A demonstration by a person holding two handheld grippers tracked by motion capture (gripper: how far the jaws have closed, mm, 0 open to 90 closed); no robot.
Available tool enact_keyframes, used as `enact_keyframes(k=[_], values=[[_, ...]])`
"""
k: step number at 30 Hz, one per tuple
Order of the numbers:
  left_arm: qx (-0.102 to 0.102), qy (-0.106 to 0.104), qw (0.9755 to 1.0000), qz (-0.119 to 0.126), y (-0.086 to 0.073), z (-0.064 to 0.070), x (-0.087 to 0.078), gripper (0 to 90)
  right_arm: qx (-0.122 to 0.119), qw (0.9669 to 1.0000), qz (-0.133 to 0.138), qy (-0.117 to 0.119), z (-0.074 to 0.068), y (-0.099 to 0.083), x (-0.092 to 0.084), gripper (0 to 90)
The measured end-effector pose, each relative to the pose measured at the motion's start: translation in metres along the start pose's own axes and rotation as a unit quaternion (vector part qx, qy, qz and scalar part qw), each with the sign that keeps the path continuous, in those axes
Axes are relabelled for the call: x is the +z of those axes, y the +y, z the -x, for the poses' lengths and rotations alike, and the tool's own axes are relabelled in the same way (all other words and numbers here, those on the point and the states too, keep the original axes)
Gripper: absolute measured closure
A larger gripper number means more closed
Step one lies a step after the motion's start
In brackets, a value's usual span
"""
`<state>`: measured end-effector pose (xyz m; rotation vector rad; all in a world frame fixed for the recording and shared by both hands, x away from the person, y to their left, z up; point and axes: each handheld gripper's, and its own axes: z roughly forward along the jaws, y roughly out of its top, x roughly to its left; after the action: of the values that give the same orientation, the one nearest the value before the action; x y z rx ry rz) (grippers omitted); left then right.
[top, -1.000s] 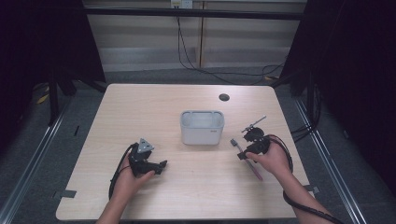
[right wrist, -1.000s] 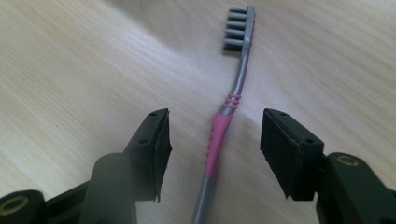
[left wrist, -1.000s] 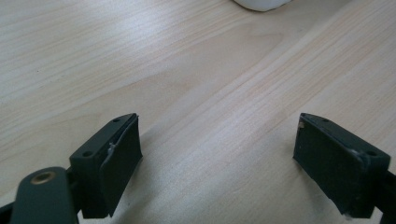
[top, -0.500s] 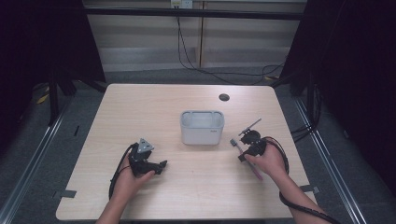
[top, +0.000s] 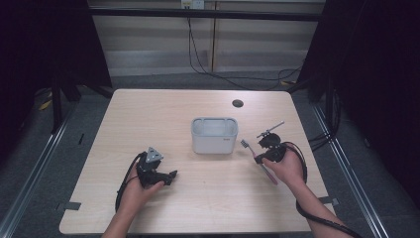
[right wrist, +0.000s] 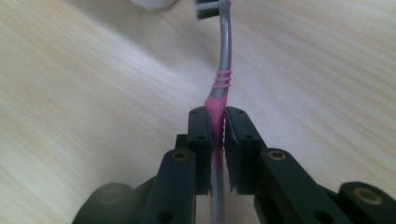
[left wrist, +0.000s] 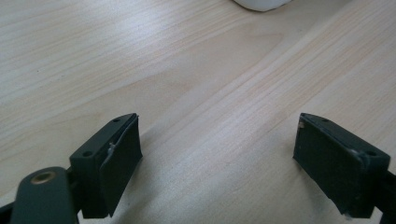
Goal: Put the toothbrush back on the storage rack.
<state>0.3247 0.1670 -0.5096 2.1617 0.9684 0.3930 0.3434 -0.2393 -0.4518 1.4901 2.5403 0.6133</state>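
Tongs in the right hand (right wrist: 217,135) pinched a pink-and-grey toothbrush (right wrist: 223,70) at its thicker handle, a sound hold for something light, stiff and likely slick; its bristles pointed toward the white bin (top: 214,135). Left tongs (left wrist: 233,163) rested spread on the surface (top: 148,119).

Left gripper (left wrist: 217,149) low, fingers (left wrist: 112,163) spread wide; right gripper (right wrist: 217,140) fingers clamped together

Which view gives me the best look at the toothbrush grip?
The right gripper view: the right gripper is shut on the pink part of the toothbrush handle, bristles pointing away. In the high view the toothbrush is small beside the white bin.
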Motion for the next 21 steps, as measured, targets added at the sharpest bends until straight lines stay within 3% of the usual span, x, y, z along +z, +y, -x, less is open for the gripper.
enact_keyframes(k=[9, 21], values=[[0.0, 0.001, 1.0, 0.0, 0.0, 0.0, 0.0, 14.5, 0.037, 0.997, 0.064, 0.021, 0.007, 0.002, -0.023, 81.3], [0.0, 0.0, 1.0, 0.0, 0.0, 0.0, 0.0, 14.4, 0.044, 0.9906, 0.125, 0.033, 0.011, 0.003, -0.042, 81.4]])
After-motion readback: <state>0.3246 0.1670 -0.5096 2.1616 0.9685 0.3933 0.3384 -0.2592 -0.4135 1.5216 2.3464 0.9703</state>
